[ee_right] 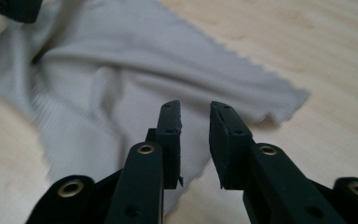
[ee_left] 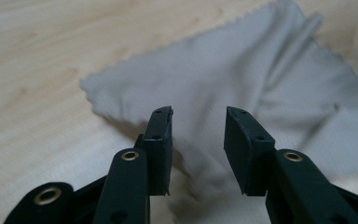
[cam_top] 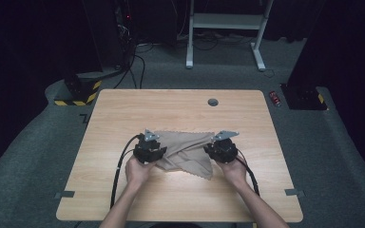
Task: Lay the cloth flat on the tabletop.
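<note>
High view: a rumpled cloth [cam_top: 187, 151] was laid between the left gripper [cam_top: 148, 148] and right gripper [cam_top: 222, 148], both parted and empty.

Seen from the high view, light falls from above onto the worktop [cam_top: 123, 109], which glows pale while the floor and room beyond, from nine through twelve to three o'clock, sink into near-black. The cloth [cam_top: 185, 147] casts only a thin, soft shadow. Both gripper views are bright and washed (slightly hazy), with motion blur smearing the cloth's weave near six o'clock.
</note>
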A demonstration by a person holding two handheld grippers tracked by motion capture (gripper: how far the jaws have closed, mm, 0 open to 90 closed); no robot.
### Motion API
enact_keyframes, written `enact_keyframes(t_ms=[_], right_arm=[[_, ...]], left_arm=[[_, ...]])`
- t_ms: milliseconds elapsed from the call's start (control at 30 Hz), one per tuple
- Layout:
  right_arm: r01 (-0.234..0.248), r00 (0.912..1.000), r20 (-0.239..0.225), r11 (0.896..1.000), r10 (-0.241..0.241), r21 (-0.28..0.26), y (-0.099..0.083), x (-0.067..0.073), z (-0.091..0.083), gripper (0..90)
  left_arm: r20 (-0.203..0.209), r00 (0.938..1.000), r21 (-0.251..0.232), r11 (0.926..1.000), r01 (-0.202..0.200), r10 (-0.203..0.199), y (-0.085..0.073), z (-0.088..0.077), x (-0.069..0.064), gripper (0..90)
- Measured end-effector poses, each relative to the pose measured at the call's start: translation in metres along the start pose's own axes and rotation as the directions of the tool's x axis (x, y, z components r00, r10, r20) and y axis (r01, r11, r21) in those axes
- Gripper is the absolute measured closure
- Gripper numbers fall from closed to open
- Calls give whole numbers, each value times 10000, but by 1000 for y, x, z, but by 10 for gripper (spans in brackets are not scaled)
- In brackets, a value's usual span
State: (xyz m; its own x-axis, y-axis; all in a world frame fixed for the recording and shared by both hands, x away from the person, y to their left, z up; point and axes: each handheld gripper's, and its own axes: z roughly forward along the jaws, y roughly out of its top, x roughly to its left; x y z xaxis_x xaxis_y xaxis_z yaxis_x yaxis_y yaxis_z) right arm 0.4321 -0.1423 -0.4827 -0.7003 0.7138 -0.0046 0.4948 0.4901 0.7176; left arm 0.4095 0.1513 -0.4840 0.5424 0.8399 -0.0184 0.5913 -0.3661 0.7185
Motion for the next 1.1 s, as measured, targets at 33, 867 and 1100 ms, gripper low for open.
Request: enact_keyframes(t_ms=[33,867,1100], right_arm=[[99,9999,-40,9999,-99,18,-5,4,-2,721],[654,9948,-793,9976,-633,238,-50,42,-23,713],[997,9926,-774,9923,-940,734,-54,43,-14,896]], left_arm=[[-63,9999,25,10000,-88,88,-4,-3,-2,639],[390,9971,-16,9978,660,-659,-35,-15,-4,721],[584,9974,-175,9989,436,-426,-29,-19,-7,900]])
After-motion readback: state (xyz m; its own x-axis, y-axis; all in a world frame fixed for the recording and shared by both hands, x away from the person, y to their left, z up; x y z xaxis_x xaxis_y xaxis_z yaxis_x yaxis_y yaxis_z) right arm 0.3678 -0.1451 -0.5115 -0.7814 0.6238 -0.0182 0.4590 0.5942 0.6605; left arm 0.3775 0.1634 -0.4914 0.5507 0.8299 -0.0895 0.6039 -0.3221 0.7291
